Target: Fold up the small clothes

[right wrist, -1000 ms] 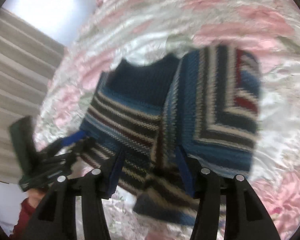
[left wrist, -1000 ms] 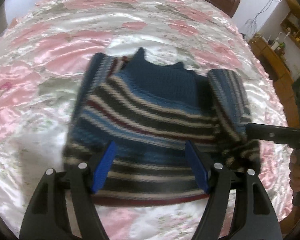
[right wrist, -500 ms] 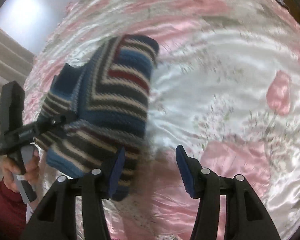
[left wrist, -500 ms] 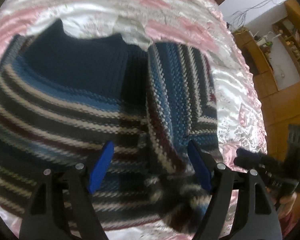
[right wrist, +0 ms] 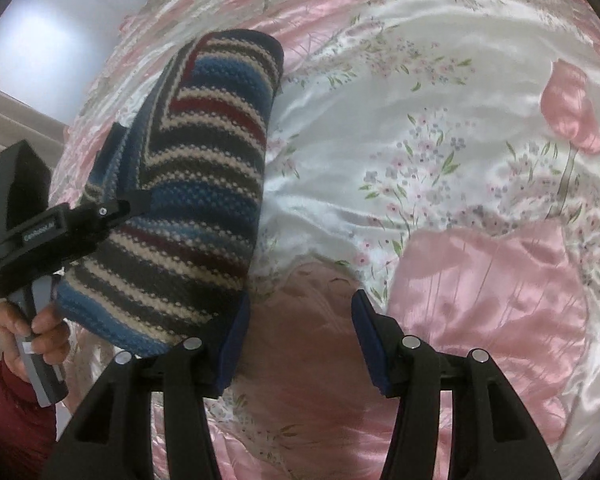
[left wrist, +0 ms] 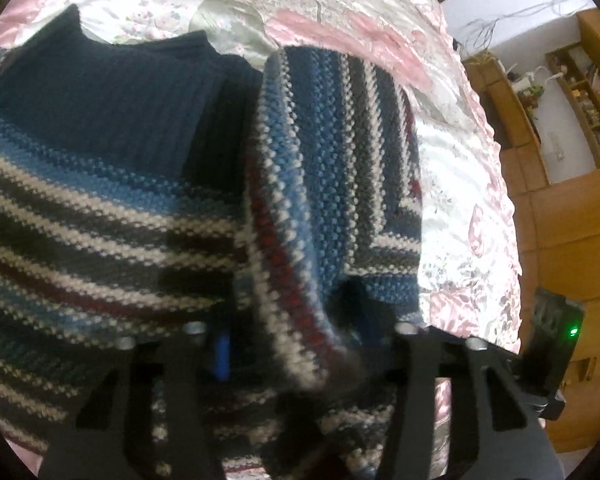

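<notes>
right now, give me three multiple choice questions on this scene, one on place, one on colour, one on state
1. Where does the sweater lie?
A. on a flowered bedspread
B. on a wooden floor
C. in a basket

2. What colour are the right tongs' finger pads?
A. red
B. blue
C. yellow

3. What are the right tongs doing?
A. clamping the sweater
B. holding a hanger
C. open, holding nothing

Answers:
1 A, pink satin with flowers surrounds the knit.
2 B, both pads show blue.
3 C, only bedspread shows between the spread pads.

striped knit sweater (left wrist: 148,216) | navy collar - sleeve folded over | on bedspread
</notes>
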Motion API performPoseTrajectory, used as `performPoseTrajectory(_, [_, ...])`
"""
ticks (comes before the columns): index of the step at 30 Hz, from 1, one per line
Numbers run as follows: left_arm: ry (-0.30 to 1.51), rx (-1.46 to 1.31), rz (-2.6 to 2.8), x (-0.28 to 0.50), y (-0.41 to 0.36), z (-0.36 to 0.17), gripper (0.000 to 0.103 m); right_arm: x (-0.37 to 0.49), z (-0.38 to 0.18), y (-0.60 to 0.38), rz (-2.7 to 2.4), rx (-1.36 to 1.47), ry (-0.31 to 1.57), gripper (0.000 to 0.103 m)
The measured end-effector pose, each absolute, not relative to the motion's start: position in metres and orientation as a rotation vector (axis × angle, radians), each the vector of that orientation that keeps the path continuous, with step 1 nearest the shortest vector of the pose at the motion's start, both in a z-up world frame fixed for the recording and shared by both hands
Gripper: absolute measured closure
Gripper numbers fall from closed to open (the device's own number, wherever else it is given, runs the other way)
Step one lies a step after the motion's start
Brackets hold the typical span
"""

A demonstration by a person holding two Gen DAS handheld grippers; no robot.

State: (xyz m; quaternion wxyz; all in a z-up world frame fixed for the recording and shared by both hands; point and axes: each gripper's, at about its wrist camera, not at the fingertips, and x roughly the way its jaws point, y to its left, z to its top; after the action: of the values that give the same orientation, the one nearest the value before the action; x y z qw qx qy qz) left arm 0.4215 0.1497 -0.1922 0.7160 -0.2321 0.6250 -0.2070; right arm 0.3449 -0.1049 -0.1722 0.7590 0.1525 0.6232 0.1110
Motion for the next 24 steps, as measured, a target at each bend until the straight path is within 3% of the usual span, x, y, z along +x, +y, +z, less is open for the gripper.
performPoseTrajectory(6, [1.328, -0.427, -0.452, 0.414, 0.134, -0.175, 0.066, 0.342, -0.174, -0.104, 0.239, 0.341, 1.361, 0.049])
performPoseTrajectory(10, [1.355, -0.454, -0.445, 0.421, 0.127, -0.183, 0.051, 0.343, -0.174, -0.098, 0.246, 0.326, 1.363, 0.049])
performPoseTrajectory(12, [1.366, -0.463, -0.443, 0.423, 0.129, -0.188, 0.05, 0.344, -0.175, -0.097, 0.248, 0.327, 1.363, 0.049])
performPoseTrajectory(14, [1.37, -0.467, -0.443, 0.425, 0.129, -0.192, 0.055, 0.344, -0.176, -0.098, 0.249, 0.334, 1.365, 0.05])
performPoseTrajectory(16, [1.359, -0.473, -0.437, 0.425, 0.134, -0.19, 0.07, 0.342, -0.176, -0.101, 0.25, 0.34, 1.363, 0.05])
performPoseTrajectory(24, [1.237, -0.518, -0.451, 0.408, 0.16, -0.155, 0.076, 0.337, -0.174, -0.108, 0.239, 0.352, 1.362, 0.05])
